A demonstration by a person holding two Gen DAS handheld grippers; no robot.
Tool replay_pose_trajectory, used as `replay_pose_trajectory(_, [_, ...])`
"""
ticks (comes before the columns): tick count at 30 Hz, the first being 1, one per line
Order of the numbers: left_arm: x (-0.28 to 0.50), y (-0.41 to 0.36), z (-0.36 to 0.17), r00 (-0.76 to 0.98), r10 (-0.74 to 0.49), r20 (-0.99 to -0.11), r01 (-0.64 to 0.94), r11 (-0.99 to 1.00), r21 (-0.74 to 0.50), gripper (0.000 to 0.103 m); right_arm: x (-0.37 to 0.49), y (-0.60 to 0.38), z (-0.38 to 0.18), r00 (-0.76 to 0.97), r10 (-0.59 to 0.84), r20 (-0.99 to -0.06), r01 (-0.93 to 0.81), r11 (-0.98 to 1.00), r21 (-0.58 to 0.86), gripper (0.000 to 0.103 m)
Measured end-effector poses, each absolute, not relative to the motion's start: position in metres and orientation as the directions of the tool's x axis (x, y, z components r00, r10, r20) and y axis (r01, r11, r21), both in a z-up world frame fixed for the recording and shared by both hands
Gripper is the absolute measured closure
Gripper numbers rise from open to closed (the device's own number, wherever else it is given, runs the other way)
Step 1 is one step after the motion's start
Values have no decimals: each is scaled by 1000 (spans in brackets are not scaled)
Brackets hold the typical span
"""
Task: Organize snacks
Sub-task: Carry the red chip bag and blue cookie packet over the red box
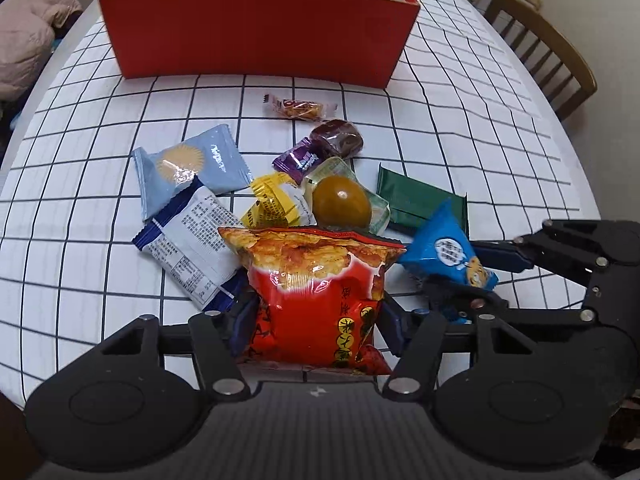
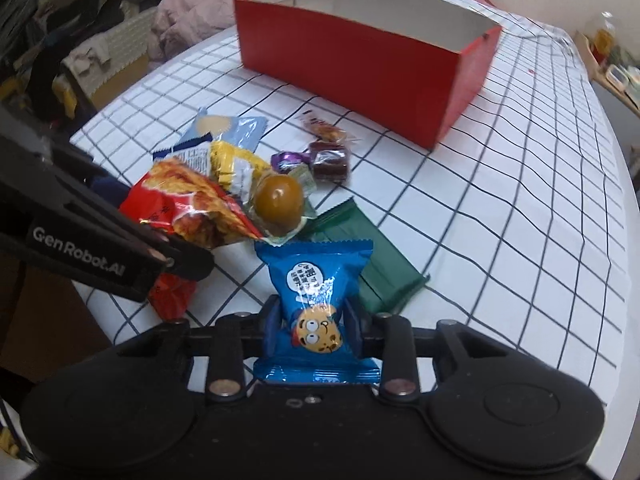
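Left hand-held gripper (image 1: 316, 320): jaws partly closed on the lower half of a red crisp bag (image 1: 316, 288), pads pressing both sides. Right hand-held gripper (image 2: 314, 330): jaws drawn in narrow on a small blue packet (image 2: 316, 304), pads against its sides.

Both items sit at the near edge of the snack pile on the gridded surface (image 1: 460, 128). The red box (image 1: 260, 36) stands open at the far side, nothing visible inside.

Risks: the crisp bag is puffed and glossy, so it may slip or crush under pressure. Its top overlaps the yellow packet (image 1: 276, 200) and the wrapped egg (image 1: 341, 202); lifting could drag them. The two grippers stand close together and may collide.
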State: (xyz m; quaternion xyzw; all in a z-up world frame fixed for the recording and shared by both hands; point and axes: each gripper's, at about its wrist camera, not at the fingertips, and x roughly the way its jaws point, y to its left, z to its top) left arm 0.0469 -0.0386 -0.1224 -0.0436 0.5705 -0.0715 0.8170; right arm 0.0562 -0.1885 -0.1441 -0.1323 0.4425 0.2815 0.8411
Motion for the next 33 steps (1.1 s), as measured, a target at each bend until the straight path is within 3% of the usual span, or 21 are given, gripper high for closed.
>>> replay_pose_trajectory(8, [40,-38,-101,393,-158,-906,27,987,-160,42,59,-211,-126,470,386,-794,-522,847,103,72])
replay_pose_trajectory(33, [62,-32,-22,566,-28,-824,-33,998,-57,42,75,-231,-53,610,423,-670,-464,876,131,72])
